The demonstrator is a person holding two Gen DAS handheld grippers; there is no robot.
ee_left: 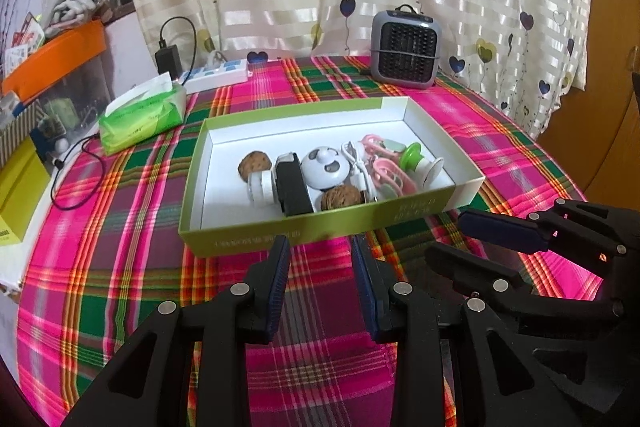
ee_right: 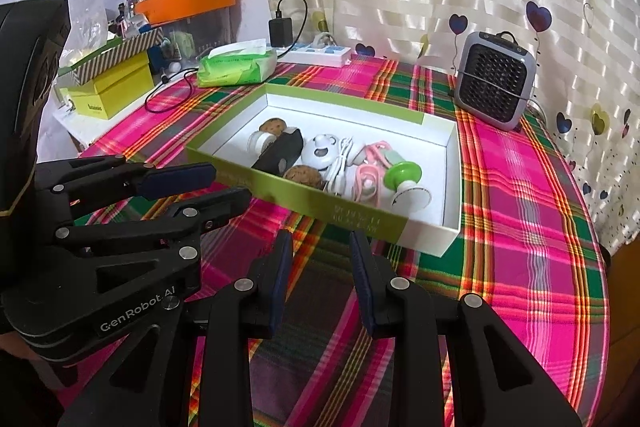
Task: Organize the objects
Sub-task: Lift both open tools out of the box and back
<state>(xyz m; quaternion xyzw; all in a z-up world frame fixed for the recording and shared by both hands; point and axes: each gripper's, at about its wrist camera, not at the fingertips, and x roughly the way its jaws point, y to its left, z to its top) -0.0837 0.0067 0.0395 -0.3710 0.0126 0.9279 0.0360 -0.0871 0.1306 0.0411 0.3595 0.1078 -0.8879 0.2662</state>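
A shallow green box (ee_left: 280, 231) (ee_right: 360, 217) with a white inside sits on the plaid tablecloth. It holds two walnuts (ee_left: 255, 165) (ee_right: 306, 175), a black case (ee_left: 292, 183) (ee_right: 280, 153), a white round gadget (ee_left: 325, 167) (ee_right: 320, 151), a white cable, pink clips (ee_left: 384, 173) (ee_right: 370, 181) and a green-and-white suction piece (ee_left: 416, 159) (ee_right: 404, 175). My left gripper (ee_left: 320, 247) is open and empty just before the box's near wall; it also shows in the right wrist view (ee_right: 224, 183). My right gripper (ee_right: 318, 241) is open and empty beside it, and shows in the left wrist view (ee_left: 452, 235).
A grey mini heater (ee_left: 406, 49) (ee_right: 496, 81) stands at the back. A green tissue pack (ee_left: 144, 113) (ee_right: 236, 65), a power strip (ee_left: 218, 71) with a black adapter, a yellow box (ee_right: 108, 91) and an orange-lidded bin (ee_left: 52, 57) crowd the left. A curtain hangs behind.
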